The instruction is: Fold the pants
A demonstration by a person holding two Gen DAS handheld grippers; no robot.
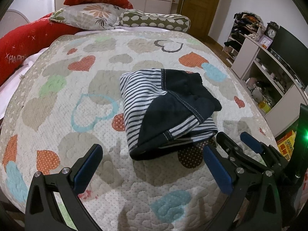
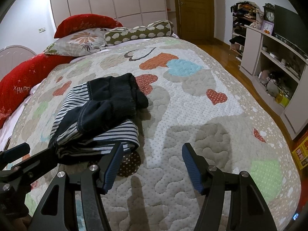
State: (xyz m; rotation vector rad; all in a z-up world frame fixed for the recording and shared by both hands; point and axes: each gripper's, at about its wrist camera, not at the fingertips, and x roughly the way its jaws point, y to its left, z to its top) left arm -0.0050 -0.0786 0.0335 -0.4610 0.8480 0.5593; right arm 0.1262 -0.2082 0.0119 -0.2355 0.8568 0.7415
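Jaws of both the left gripper and right gripper spread wide, holding nothing.
Folded pants lie on the bed; their inner layers are hidden.

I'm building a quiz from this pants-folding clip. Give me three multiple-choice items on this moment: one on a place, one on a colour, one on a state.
1. Where do the pants lie?
A. on the floor
B. on the heart-patterned quilt
C. on the shelf

2. What colours are the pants?
A. dark navy with navy-and-white stripes
B. plain red
C. green with dots

3. How do the left gripper and right gripper stand?
A. both shut on cloth
B. one open, one shut
C. both open, holding nothing

Answers: 1 B, the folded bundle rests on the quilt; 2 A, dark panels beside striped fabric; 3 C, a wide gap shows between each pair of blue pads.
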